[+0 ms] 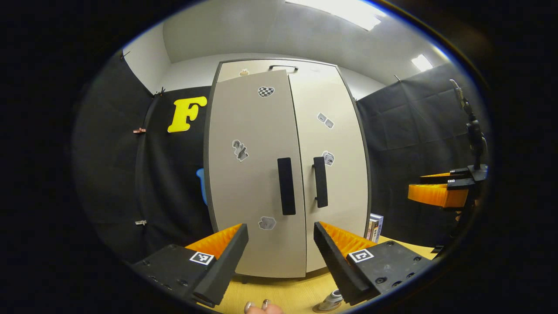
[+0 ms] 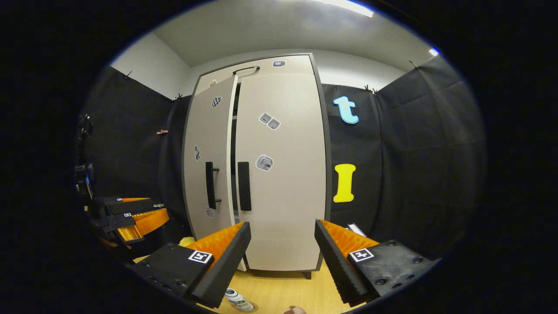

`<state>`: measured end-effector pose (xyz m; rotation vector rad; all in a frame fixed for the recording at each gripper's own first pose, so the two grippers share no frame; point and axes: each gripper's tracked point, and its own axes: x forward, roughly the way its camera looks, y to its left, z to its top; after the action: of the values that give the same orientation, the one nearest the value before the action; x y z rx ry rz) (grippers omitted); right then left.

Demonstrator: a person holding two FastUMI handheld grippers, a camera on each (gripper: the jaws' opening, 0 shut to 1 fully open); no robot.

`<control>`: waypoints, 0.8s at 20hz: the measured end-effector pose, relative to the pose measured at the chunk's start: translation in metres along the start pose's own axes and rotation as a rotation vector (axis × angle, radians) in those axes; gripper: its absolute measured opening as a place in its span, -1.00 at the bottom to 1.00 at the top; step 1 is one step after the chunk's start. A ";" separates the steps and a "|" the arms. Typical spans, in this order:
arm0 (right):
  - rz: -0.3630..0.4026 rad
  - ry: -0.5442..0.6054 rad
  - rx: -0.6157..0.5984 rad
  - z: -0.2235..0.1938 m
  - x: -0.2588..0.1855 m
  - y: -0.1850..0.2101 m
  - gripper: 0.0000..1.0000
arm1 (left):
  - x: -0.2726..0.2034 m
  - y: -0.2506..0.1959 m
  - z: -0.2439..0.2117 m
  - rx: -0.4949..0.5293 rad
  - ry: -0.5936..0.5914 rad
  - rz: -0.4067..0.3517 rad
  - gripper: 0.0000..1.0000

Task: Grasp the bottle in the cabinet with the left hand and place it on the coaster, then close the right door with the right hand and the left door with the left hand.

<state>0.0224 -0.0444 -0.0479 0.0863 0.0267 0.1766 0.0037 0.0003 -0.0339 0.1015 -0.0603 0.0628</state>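
Cabinet [image 2: 279, 174] comes first: its right door [image 2: 283, 174] sits flush, while the left door [image 2: 209, 170] stands slightly ajar, a dark gap showing beside it, so that door seems the one step left. On the wooden table [image 2: 283, 288] in front, the bottle [image 2: 237, 300] stands on the coaster [image 2: 249, 308], apparently delivered. The left gripper [image 1: 281, 257] faces the door handles with jaws spread wide, holding nothing. The right gripper [image 2: 283, 257] likewise gapes empty.

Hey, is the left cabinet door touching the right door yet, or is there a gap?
Apart. In the right gripper view, a dark gap runs between the left door and the right door, with the left door swung slightly outward.
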 end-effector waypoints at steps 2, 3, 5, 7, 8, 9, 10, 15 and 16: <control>0.006 0.000 0.004 0.000 0.000 0.001 0.95 | -0.001 0.000 -0.001 0.000 0.001 0.003 0.92; 0.011 -0.003 0.004 0.001 0.000 0.002 0.95 | -0.001 0.002 -0.001 0.000 0.004 0.006 0.92; 0.019 -0.007 0.003 0.002 0.000 0.004 0.96 | -0.002 0.003 -0.001 -0.005 0.005 0.012 0.92; 0.023 -0.012 0.000 0.004 0.000 0.005 0.96 | -0.001 0.004 -0.003 -0.015 0.006 0.015 0.92; 0.024 -0.011 -0.001 0.004 0.000 0.005 0.95 | -0.002 0.005 -0.002 -0.017 0.005 0.019 0.92; 0.024 -0.010 -0.001 0.003 0.000 0.005 0.95 | -0.002 0.006 -0.002 -0.015 0.004 0.023 0.92; 0.024 -0.009 -0.001 0.002 0.001 0.005 0.95 | -0.001 0.006 -0.002 -0.012 0.005 0.025 0.92; 0.030 -0.012 -0.004 0.004 0.004 0.006 0.96 | 0.000 0.005 -0.005 -0.008 0.010 0.029 0.92; 0.030 -0.011 -0.006 0.005 0.004 0.007 0.96 | 0.001 0.006 -0.006 -0.008 0.010 0.030 0.92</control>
<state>0.0250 -0.0375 -0.0428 0.0821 0.0138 0.2065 0.0041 0.0069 -0.0388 0.0923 -0.0518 0.0930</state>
